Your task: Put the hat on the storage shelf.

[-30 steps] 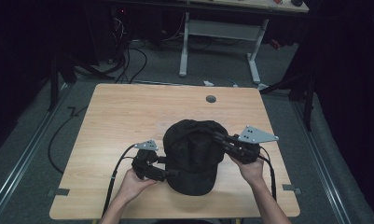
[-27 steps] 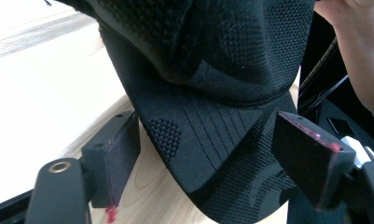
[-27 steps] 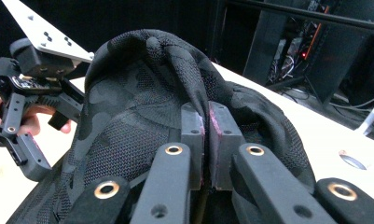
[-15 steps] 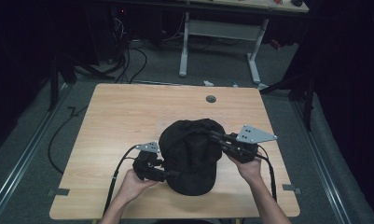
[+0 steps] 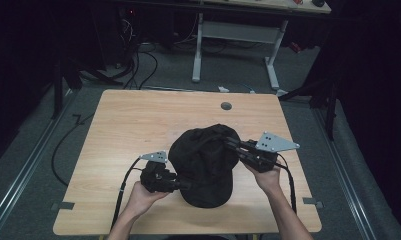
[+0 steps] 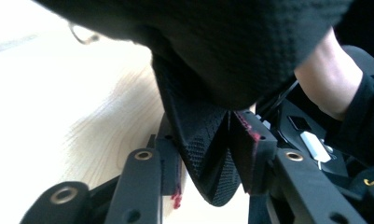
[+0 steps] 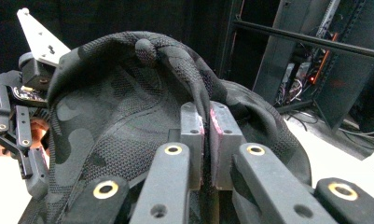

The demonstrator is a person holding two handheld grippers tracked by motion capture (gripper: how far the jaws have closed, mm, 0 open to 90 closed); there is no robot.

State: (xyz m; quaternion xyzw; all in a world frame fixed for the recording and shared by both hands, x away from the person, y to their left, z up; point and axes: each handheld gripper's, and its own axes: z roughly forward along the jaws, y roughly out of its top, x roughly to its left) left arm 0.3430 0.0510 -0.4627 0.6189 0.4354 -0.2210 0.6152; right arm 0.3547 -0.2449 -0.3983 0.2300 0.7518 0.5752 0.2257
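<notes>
A black mesh cap (image 5: 203, 165) lies at the middle of the wooden table (image 5: 128, 125), near its front edge. My left gripper (image 5: 184, 185) comes in from the cap's left front and is shut on a fold of the cap's edge (image 6: 208, 168); close up, the left gripper (image 6: 210, 154) pinches the fabric between both pads. My right gripper (image 5: 231, 143) holds the cap's right rear side. Its jaws (image 7: 205, 135) are shut on a raised ridge of the cap (image 7: 114, 116), with the crown button just above.
A round grey grommet (image 5: 226, 106) sits in the tabletop behind the cap. Beyond the far edge stand a white desk frame (image 5: 238, 35) and floor cables (image 5: 138, 65). The table's right edge runs close to the right hand (image 5: 268, 180).
</notes>
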